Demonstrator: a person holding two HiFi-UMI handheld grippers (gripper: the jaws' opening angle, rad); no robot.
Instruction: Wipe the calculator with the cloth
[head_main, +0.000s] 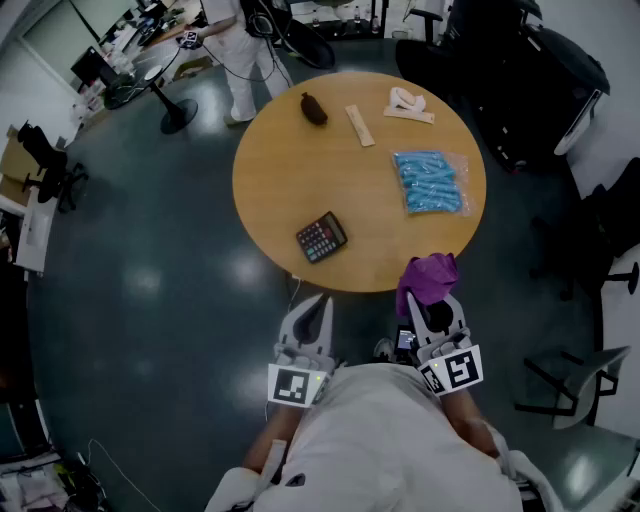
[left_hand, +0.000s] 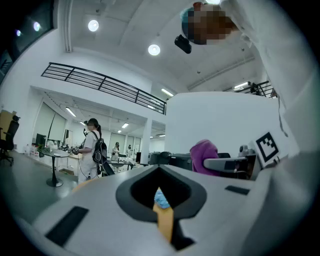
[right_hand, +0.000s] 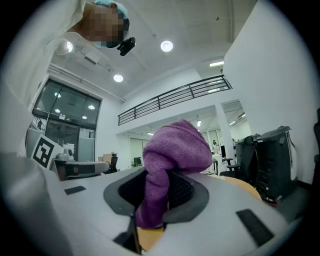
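Note:
A dark calculator (head_main: 321, 237) lies on the round wooden table (head_main: 290, 170), near its front left edge. My right gripper (head_main: 432, 302) is shut on a purple cloth (head_main: 428, 277), which bunches up above the jaws (right_hand: 175, 150) just off the table's near rim. My left gripper (head_main: 313, 312) is shut with nothing between its jaws and sits short of the table edge, below the calculator. In the left gripper view the cloth (left_hand: 202, 155) and the other gripper show at the right. Both grippers point level at the table.
On the table lie a blue plastic packet (head_main: 432, 181), a dark brown object (head_main: 314, 109), a pale flat stick (head_main: 360, 125) and a cream-coloured item (head_main: 408, 103). Black office chairs (head_main: 520, 80) stand behind the table at the right. A person (head_main: 235, 40) stands at the back left.

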